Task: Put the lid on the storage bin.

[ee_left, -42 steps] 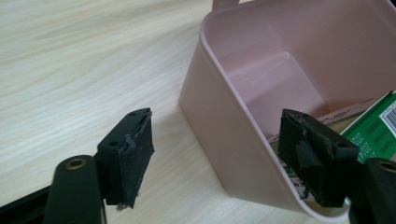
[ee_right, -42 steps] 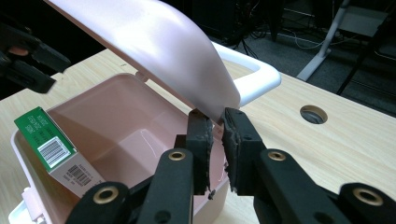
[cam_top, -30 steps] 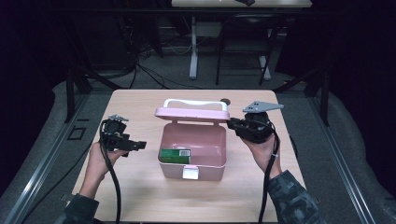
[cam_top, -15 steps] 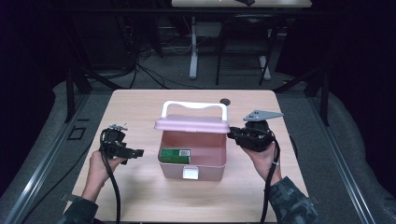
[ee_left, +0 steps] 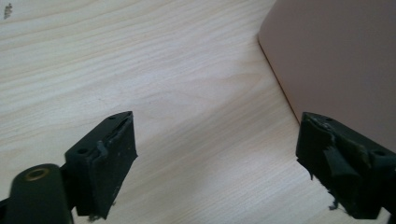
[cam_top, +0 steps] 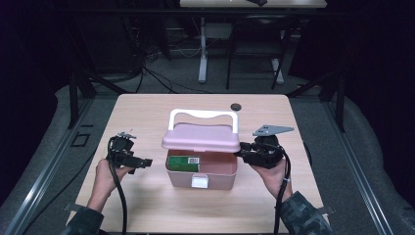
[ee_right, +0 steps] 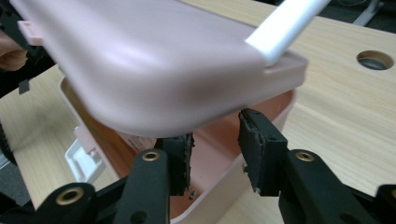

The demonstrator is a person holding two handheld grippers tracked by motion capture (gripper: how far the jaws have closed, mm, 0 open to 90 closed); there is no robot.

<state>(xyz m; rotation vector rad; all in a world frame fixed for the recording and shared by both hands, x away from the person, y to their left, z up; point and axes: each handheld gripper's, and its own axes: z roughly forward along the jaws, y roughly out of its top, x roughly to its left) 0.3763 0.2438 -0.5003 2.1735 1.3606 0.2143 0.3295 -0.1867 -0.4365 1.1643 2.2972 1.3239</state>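
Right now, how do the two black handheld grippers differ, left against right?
The left gripper gapes wide over the bare wooden table, apart from the pink plastic box. The right gripper has a narrower gap, right under the box's pink lid, and carries a grey plate. Both are open.

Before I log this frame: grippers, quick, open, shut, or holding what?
Left gripper: open, empty, beside the box.
Right gripper: open, jaws under the lid edge, clamping nothing.
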